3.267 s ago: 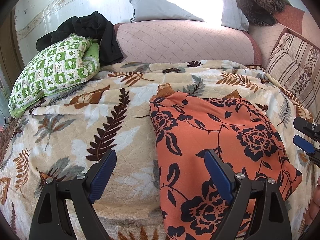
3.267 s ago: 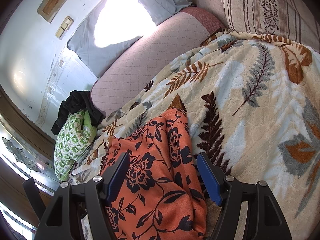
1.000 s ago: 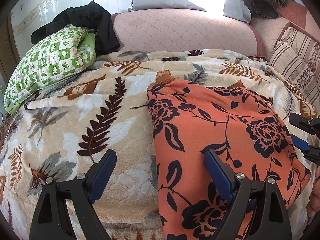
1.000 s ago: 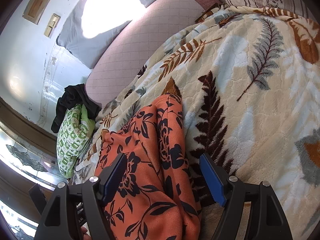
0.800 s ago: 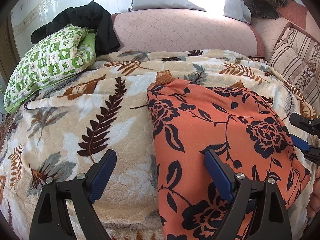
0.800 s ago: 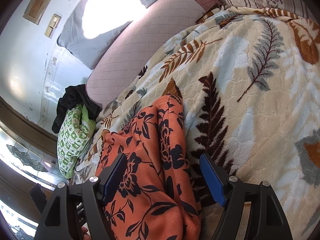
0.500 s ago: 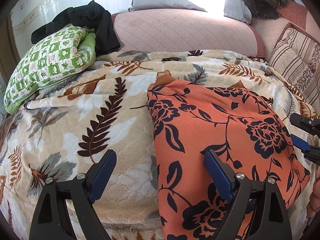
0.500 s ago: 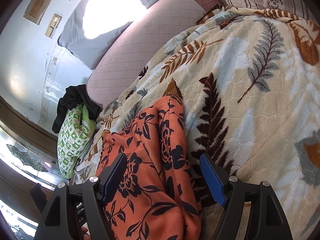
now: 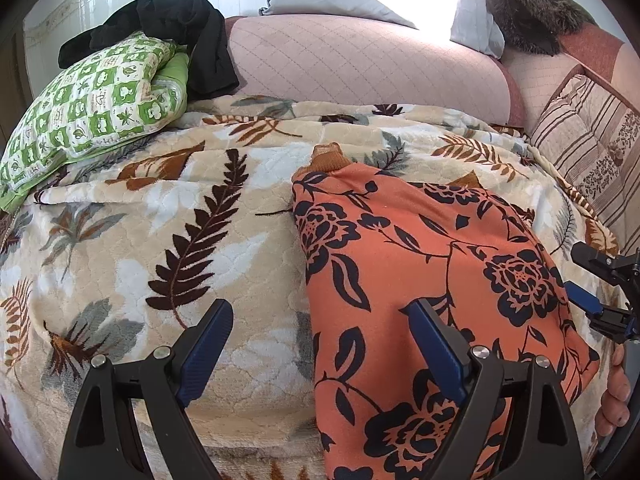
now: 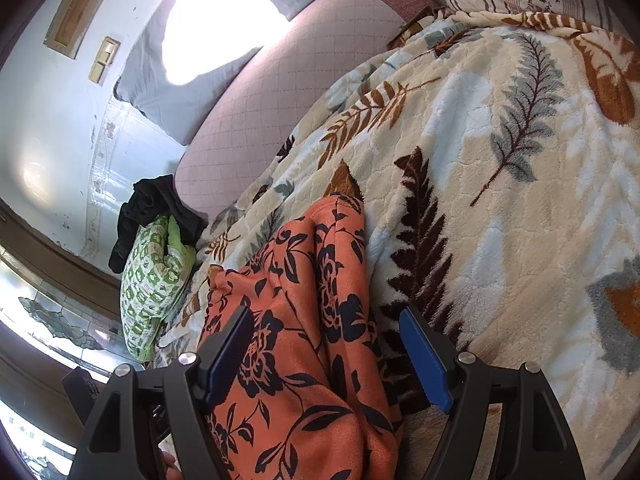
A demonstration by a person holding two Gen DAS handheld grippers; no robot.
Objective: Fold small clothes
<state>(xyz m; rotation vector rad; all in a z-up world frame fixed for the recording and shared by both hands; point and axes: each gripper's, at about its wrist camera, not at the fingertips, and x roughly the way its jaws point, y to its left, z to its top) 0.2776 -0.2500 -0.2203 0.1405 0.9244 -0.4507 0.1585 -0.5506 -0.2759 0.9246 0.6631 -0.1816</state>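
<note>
An orange garment with a dark floral print (image 9: 432,280) lies folded lengthwise on a leaf-patterned blanket (image 9: 160,240); its ribbed cuff points away. My left gripper (image 9: 320,328) is open, low over the garment's near left edge, one finger over the blanket, the other over the cloth. My right gripper (image 10: 326,332) is open over the garment's right folded edge (image 10: 320,280). The right gripper also shows at the right edge of the left wrist view (image 9: 600,292).
A green patterned pillow (image 9: 88,108) with a black garment (image 9: 180,28) on it lies at the far left. A pink quilted bolster (image 9: 360,64) runs along the back. A striped cushion (image 9: 592,148) stands at the right.
Over the last second nothing has visibly moved. Compared with 3.3 s ago, both grippers sit slightly closer over the garment.
</note>
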